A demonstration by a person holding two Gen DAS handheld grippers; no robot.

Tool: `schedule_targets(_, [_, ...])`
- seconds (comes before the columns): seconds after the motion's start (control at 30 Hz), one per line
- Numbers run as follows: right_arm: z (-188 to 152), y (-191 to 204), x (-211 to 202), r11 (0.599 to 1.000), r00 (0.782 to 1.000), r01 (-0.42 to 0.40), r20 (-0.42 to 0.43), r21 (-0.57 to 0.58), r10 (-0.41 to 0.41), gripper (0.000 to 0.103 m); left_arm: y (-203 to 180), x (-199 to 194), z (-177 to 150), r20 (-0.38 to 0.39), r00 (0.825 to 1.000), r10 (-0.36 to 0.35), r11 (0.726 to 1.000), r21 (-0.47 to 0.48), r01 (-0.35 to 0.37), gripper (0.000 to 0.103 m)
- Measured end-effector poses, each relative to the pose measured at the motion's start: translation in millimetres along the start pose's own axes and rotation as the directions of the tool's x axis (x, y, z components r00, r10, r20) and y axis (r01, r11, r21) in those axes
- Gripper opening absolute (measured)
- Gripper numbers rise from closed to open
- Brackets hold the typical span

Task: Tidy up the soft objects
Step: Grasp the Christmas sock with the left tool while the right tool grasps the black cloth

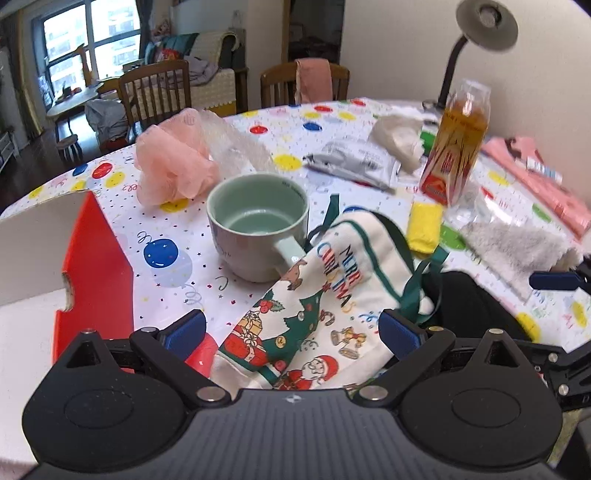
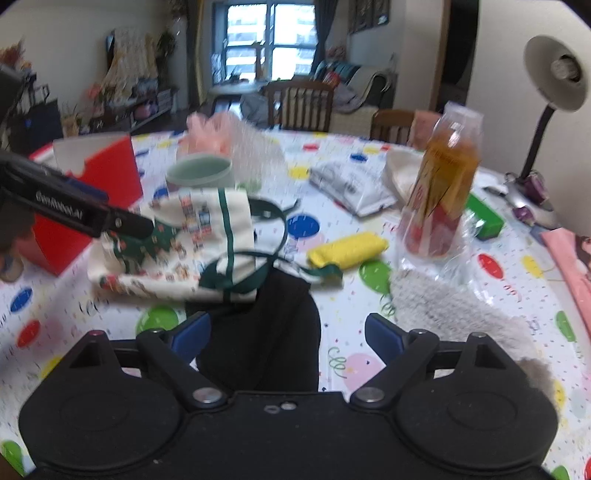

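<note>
Green ceramic mug [image 1: 257, 225] upright on the balloon-print worktop [image 1: 166, 266]. Red-and-white box [image 1: 92, 258] just beside it. Amber drink bottle [image 1: 458, 144] upright farther back. Gooseneck lamp [image 1: 485, 22] behind it. Wooden chairs [image 1: 157, 92] beyond.

Home dining-living room: sofa [image 1: 218, 70], wooden chairs [image 1: 157, 92], balloon-print tablecloth [image 1: 166, 251].

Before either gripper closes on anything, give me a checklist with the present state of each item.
1. Left gripper open: ok.
2. Christmas cloth lies between the left fingers: ok.
3. Right gripper open: ok.
4. Black cloth between the right fingers, centred: not ok, it sits toward the left one.
5. Green mug clear of the Christmas cloth: not ok, the cloth lies against its handle.
6. Green ribbon free of the black cloth: cannot tell.
</note>
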State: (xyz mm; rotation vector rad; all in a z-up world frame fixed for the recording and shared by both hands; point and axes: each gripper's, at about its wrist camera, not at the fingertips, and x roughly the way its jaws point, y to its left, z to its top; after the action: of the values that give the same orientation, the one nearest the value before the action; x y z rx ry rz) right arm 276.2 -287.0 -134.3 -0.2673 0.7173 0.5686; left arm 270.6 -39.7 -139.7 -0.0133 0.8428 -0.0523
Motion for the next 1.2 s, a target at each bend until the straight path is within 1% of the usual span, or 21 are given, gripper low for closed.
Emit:
schedule_targets(0.07, [-2,-4,12,1.000,0.999,-0.017,-0.030,-0.007,0.017,0.086,-2,8,-1,-0.013,1.000,0.011,1.000,0.027,-0.011,0.100])
schedule_targets(0.1, [-2,-7,17,1.000,0.999,-0.023,-0.045,-0.009,0.023,0.083,-2,12,-1,-0.019,1.000,0.016,0.999,0.031,-0.015,0.100])
schedule_targets(0.23, [-2,-13,32,0.998,0.995,-0.056,-0.085,0.009,0.056,0.080,0,25,-4,-0.049,0.998,0.027,1.000,0.011,-0.027,0.100])
schedule_targets(0.3, [-2,-14,37,0.997,0.992,-0.077,-0.098,0.012,0.078,0.074,-1,29,-5,-0.057,0.998,0.032,0.999,0.009,-0.032,0.099])
schedule_targets(0.33, [-2,-14,39,0.996,0.991,-0.090,-0.103,0.013,0.091,0.072,-1,31,-6,-0.057,0.998,0.036,0.999,0.013,-0.036,0.097])
schedule_targets(0.37, [-2,-14,40,0.995,0.989,-0.098,-0.107,0.013,0.098,0.070,-2,31,-6,-0.057,0.998,0.039,0.999,0.017,-0.038,0.089])
schedule_targets(0.43, [-1,-14,43,0.994,0.988,-0.105,-0.113,0.011,0.105,0.064,-4,32,-6,-0.063,0.997,0.035,0.999,0.019,-0.034,0.081])
schedule_targets(0.47, [-1,-14,43,0.994,0.987,-0.111,-0.117,0.011,0.111,0.058,-5,32,-6,-0.066,0.997,0.044,0.999,0.022,-0.042,0.079])
schedule_targets(0.5, [-1,-13,43,0.993,0.986,-0.114,-0.118,0.009,0.115,0.054,-6,32,-7,-0.064,0.997,0.053,0.998,0.025,-0.051,0.077])
schedule_targets(0.57, [-1,-10,43,0.994,0.987,-0.112,-0.116,-0.007,0.110,0.052,-6,29,-7,-0.057,0.997,0.056,0.998,0.010,-0.055,0.064])
schedule_targets(0.6, [-1,-8,43,0.994,0.988,-0.109,-0.115,-0.017,0.107,0.049,-6,28,-7,-0.057,0.996,0.062,0.998,0.000,-0.062,0.061])
schedule_targets(0.63, [-1,-7,42,0.994,0.988,-0.106,-0.114,-0.024,0.103,0.047,-5,27,-7,-0.059,0.996,0.069,0.998,-0.009,-0.070,0.055])
schedule_targets(0.67, [-1,-6,41,0.994,0.989,-0.104,-0.111,-0.028,0.100,0.043,-5,25,-7,-0.060,0.996,0.073,0.997,-0.019,-0.074,0.050])
schedule_targets(0.7, [-1,-6,39,0.995,0.989,-0.100,-0.108,-0.029,0.097,0.039,-5,23,-7,-0.057,0.996,0.073,0.997,-0.027,-0.075,0.047])
schedule_targets(0.73, [-1,-6,38,0.995,0.990,-0.094,-0.105,-0.031,0.090,0.037,-5,22,-7,-0.057,0.996,0.073,0.997,-0.032,-0.075,0.041])
schedule_targets(0.8, [-1,-6,36,0.996,0.992,-0.081,-0.098,-0.039,0.077,0.028,-6,18,-7,-0.056,0.995,0.081,0.996,-0.041,-0.083,0.033])
schedule_targets(0.83, [-1,-7,34,0.996,0.993,-0.081,-0.092,-0.038,0.077,0.026,-6,16,-8,-0.054,0.995,0.082,0.995,-0.049,-0.085,0.033])
schedule_targets(0.87, [-1,-8,32,0.996,0.993,-0.078,-0.087,-0.037,0.075,0.022,-6,14,-8,-0.050,0.995,0.082,0.995,-0.056,-0.085,0.030])
schedule_targets(1.0, [-1,-5,22,0.997,0.998,-0.033,-0.052,-0.069,0.029,0.012,-11,0,-7,-0.024,0.995,0.098,0.993,-0.056,-0.099,0.023])
schedule_targets(1.13, [1,-7,5,0.997,1.000,-0.015,-0.005,-0.076,0.015,0.008,-16,-18,-4,0.010,0.995,0.104,0.993,-0.062,-0.103,0.017])
schedule_targets(1.2, [2,-8,-3,0.997,1.000,-0.016,0.010,-0.075,0.017,0.007,-18,-27,-3,0.027,0.994,0.104,0.992,-0.070,-0.102,0.016])
